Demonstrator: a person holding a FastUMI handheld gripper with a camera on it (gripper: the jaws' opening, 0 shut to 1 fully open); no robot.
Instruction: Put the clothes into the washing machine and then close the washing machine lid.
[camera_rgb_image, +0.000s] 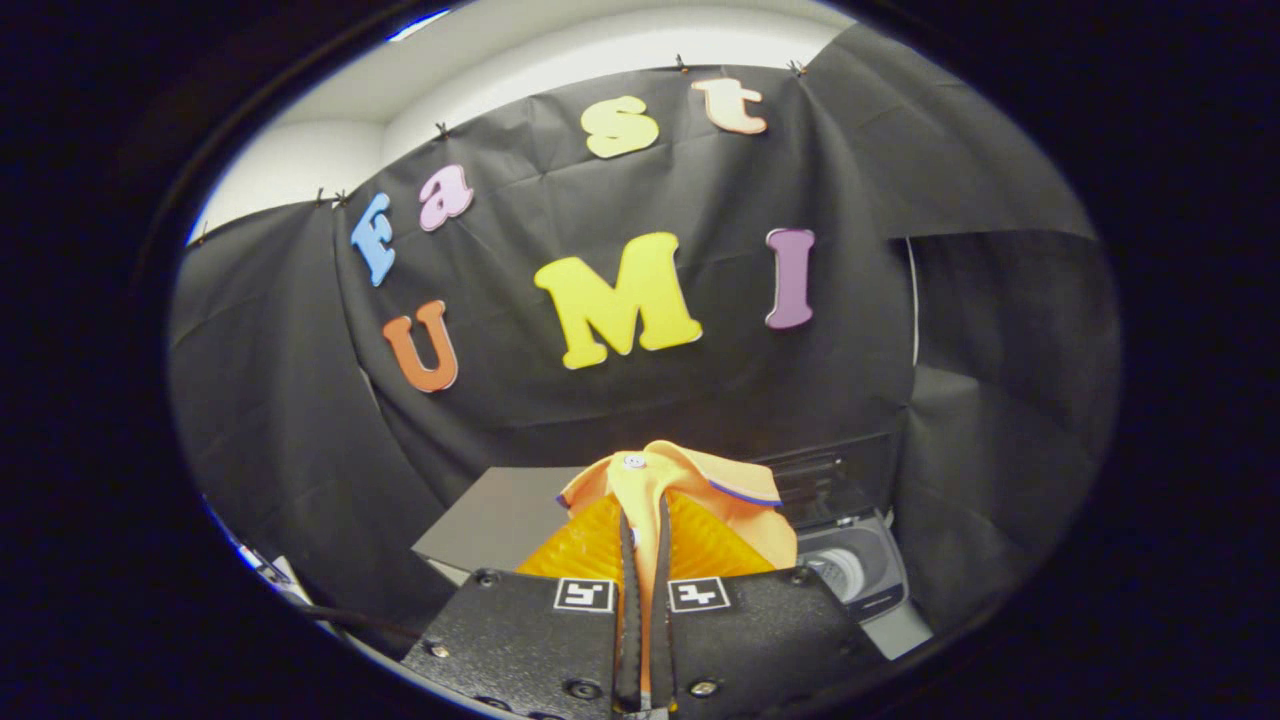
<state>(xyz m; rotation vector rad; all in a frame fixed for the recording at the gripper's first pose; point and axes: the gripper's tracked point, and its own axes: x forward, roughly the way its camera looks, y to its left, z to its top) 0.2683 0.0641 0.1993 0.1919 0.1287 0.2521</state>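
Gripper (645, 545) pinching orange garment (690, 490), held up in air. Washing machine (855, 570) approx 4 o'clock of fingers, lid open. Carry over tub w/ cloth clear of rim, then release.

A flat pale-grey tabletop (495, 520) stretches beyond and to the left of the fingers, up to the black cloth wall. A small grey top-loading washing machine (862, 572) stands on a pale surface just right of them, its dark lid (835, 478) raised. Above, the gripper (645, 530) pinches an orange cloth garment (700, 490) between both fingers.
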